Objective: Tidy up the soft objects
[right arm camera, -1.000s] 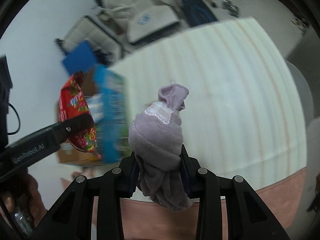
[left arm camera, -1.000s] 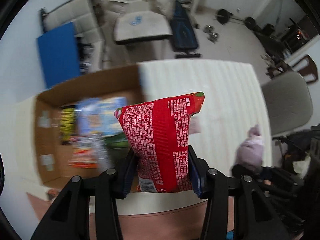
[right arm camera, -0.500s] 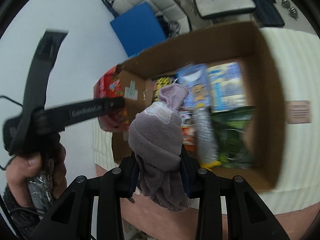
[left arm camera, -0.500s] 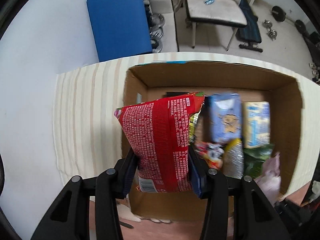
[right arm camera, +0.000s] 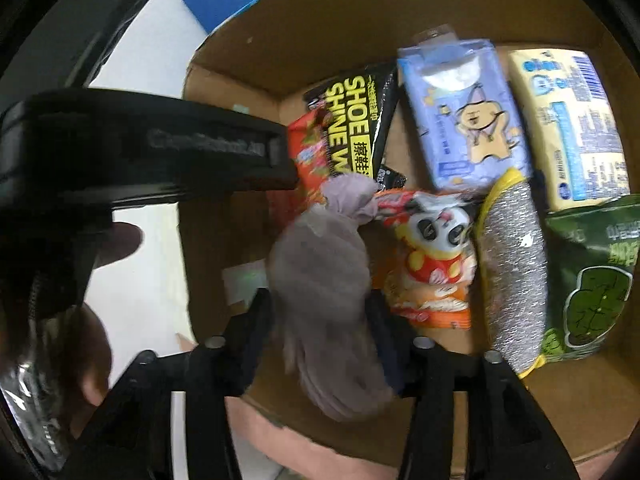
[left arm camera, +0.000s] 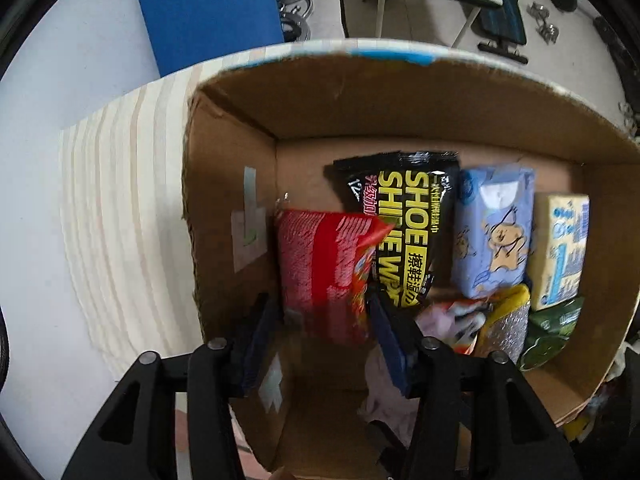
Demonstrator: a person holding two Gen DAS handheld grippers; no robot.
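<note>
My left gripper is shut on a red snack bag and holds it inside the cardboard box, near its left wall. My right gripper is shut on a rolled mauve sock and holds it over the box's near left part. The sock also shows in the left wrist view, low between the fingers. The left gripper's arm crosses the right wrist view, with the red bag at its tip.
The box holds a black shoe-shine wipes pack, a blue tissue pack, a yellow tissue pack, a panda snack bag, a silver scrubber and a green bag. A striped table lies left of the box.
Both grippers have moved from above the table to down inside the box, each still holding its object. The box contents now fill both views.
</note>
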